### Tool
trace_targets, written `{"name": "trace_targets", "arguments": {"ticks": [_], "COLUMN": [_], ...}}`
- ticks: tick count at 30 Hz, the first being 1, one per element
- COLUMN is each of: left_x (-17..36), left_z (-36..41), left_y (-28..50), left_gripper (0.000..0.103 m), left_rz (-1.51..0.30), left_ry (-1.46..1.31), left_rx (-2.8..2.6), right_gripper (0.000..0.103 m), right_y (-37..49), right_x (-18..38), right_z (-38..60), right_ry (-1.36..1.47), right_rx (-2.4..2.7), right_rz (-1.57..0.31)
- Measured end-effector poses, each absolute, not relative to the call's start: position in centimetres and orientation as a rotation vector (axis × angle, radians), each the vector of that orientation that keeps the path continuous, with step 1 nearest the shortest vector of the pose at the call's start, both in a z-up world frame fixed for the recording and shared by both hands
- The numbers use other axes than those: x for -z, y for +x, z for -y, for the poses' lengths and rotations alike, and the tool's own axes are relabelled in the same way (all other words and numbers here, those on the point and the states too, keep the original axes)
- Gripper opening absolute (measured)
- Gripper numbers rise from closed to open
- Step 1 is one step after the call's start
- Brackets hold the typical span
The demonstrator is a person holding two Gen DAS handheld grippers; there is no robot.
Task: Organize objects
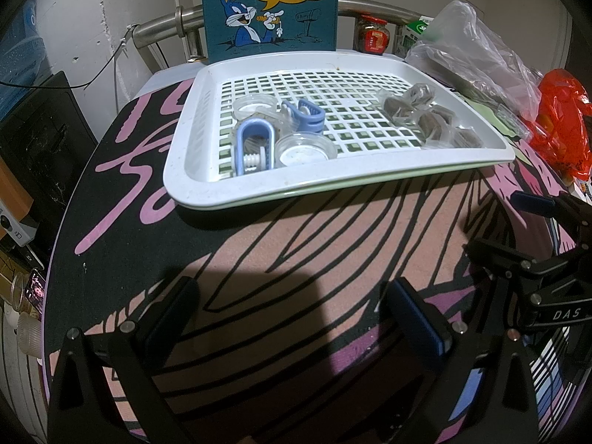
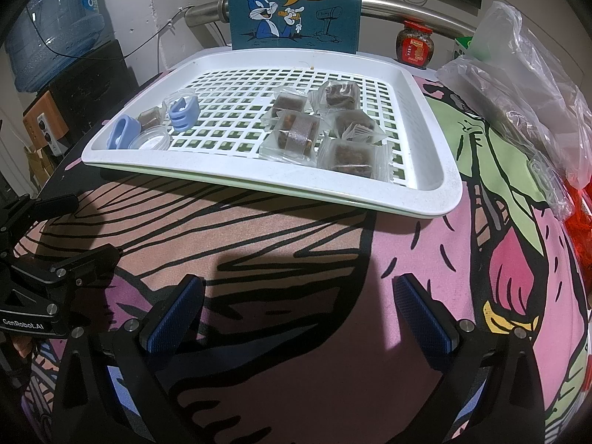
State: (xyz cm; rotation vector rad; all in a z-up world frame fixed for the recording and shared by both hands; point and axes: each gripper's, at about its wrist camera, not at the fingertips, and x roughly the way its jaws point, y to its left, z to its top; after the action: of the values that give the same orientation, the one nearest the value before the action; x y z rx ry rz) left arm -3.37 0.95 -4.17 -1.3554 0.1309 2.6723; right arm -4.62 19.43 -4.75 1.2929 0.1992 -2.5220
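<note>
- White plastic tray (image 2: 440,170), square-holed grid floor, smooth raised rim, nested on a pale green tray whose edge peeks out below.
- On the tray's left part: two blue ribbed plastic clips (image 1: 253,148), one with a white screw-like spring, plus two round clear lids (image 1: 303,150) just beside them.
- On the right part: clustered snack packs (image 2: 351,155), dark brown squares sealed in crinkled clear film, some touching.
- Left gripper (image 1: 296,322) and right gripper (image 2: 299,314) low over the mat, well short of the tray; black frames, blue textured pads; fingers (image 2: 421,318) of both spread wide, holding nothing.
- Each gripper cut off at the other view's edge; only the black linkage and part of a label visible.
- Contents of the clear bag (image 2: 529,85) at right hard to make out; red bag (image 1: 562,125) cut by the fisheye rim.
- Small brownish item between the clips in the right view too blurred to name.
- Desk covered by a printed mat (image 2: 296,259), pink, black and green cartoon lines, fuzzy cloth texture, heavy shadows from the grippers.
- Behind the tray: upright teal cartoon-rabbit box (image 1: 270,7), steel rail (image 1: 166,24), red-lidded jar (image 2: 414,44), white wall.
- Far left in the right view: blue water jug (image 2: 55,26) above a dark cabinet.
</note>
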Motion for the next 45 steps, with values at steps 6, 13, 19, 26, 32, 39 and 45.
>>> {"name": "trace_targets", "arguments": {"ticks": [6, 13, 19, 26, 32, 39, 45], "left_x": [4.17, 4.17, 4.17, 4.16, 4.16, 4.19, 4.2], "left_z": [-0.95, -0.95, -0.94, -0.95, -0.97, -0.95, -0.79], "left_y": [-3.37, -3.37, -3.37, -3.36, -3.35, -3.4, -3.2], "left_gripper": [0.103, 0.103, 0.103, 0.103, 0.103, 0.103, 0.103], "left_rz": [-0.131, -0.131, -0.131, -0.131, -0.131, -0.13, -0.119], "left_ry": [-1.355, -1.355, -1.355, -1.355, -1.355, -1.357, -1.361], "left_rx": [-2.672, -2.672, -2.672, -2.672, -2.672, -2.674, -2.685], "right_gripper": [0.103, 0.103, 0.103, 0.103, 0.103, 0.103, 0.103], "right_y": [-4.63, -4.62, -4.62, -4.62, -4.61, -4.64, -4.36], "right_x": [4.75, 4.76, 4.78, 4.78, 4.8, 4.81, 4.82], "right_z": [-19.43, -19.44, -19.44, -19.45, -19.48, -19.25, -18.9], "right_ry": [1.293, 1.292, 1.292, 1.292, 1.292, 1.306, 1.317], "right_rx": [2.522, 2.522, 2.522, 2.522, 2.522, 2.551, 2.577], "right_rz": [-0.199, -0.2, -0.2, -0.2, -0.2, -0.182, -0.169]}}
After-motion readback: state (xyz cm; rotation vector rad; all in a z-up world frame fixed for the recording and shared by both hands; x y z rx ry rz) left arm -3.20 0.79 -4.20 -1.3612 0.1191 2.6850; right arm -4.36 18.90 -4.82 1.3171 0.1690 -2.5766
